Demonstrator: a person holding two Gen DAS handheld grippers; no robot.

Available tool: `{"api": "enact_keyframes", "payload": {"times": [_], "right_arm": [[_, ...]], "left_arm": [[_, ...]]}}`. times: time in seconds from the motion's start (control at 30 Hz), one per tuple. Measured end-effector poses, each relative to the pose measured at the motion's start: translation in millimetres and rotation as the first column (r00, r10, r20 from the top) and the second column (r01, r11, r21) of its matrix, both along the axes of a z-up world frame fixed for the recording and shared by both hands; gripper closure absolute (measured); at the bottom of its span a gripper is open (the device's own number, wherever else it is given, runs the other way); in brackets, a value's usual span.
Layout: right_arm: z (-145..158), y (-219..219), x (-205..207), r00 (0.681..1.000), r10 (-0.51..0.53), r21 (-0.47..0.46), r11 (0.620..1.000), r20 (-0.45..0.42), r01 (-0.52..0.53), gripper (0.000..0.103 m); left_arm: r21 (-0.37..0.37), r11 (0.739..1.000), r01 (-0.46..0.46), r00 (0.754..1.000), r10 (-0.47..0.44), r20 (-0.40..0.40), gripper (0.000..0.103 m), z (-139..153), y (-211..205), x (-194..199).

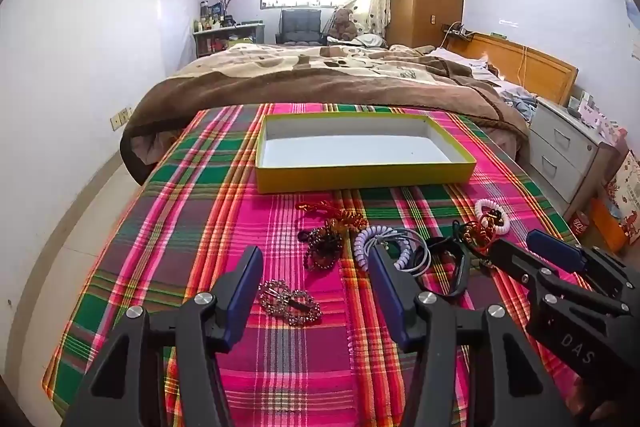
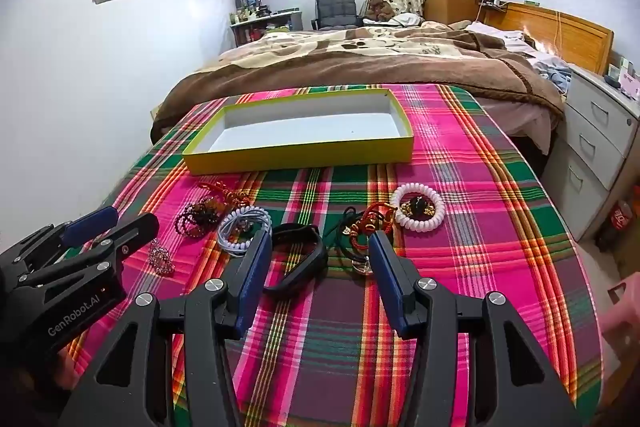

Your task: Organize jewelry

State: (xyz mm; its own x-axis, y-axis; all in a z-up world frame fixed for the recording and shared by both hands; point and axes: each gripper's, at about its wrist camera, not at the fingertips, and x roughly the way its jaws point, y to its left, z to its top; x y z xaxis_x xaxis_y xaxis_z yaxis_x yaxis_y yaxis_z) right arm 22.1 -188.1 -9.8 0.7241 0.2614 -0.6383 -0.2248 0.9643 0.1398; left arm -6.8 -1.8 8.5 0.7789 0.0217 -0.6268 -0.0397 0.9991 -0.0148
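A yellow box (image 1: 360, 179) (image 2: 296, 155) with a bare white inside lies at the far side of the plaid cloth. Jewelry is scattered in front of it. My left gripper (image 1: 314, 253) is open above a rhinestone clip (image 1: 290, 301) (image 2: 162, 257), with dark bead bracelets (image 1: 322, 247) (image 2: 198, 215) just beyond its tips. My right gripper (image 2: 319, 238) is open over a black band (image 2: 298, 255) (image 1: 452, 267), touching nothing. A lilac coil tie (image 1: 380, 243) (image 2: 244, 227), a red knotted cord (image 2: 368, 223), an orange cord (image 1: 336, 213) and a white coil bracelet (image 2: 418, 213) (image 1: 492, 215) lie around them.
The plaid-covered table (image 1: 200, 227) (image 2: 500, 227) butts against a bed with a brown blanket (image 1: 320, 79). White drawers (image 2: 600, 147) stand to the right, with a red can (image 2: 620, 217) on the floor beside them. A white wall runs along the left.
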Motion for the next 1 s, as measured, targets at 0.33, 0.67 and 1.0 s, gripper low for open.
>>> {"api": "enact_keyframes", "payload": {"times": [0.33, 0.67, 1.0], "right_arm": [[2, -7, -13, 0.999, -0.018, -0.005, 1.0, 0.027, 0.018, 0.052], [4, -6, -11, 0.999, -0.022, 0.006, 1.0, 0.031, 0.022, 0.052], [6, -8, -14, 0.999, -0.024, 0.01, 1.0, 0.038, 0.024, 0.052]], "left_arm": [[-0.004, 1.0, -0.009, 0.999, 0.009, 0.031, 0.049, 5, 3, -5], [-0.021, 1.0, -0.009, 0.999, 0.009, 0.035, 0.049, 6, 3, -10], [-0.03, 0.999, -0.017, 0.999, 0.018, 0.036, 0.049, 9, 5, -11]]}}
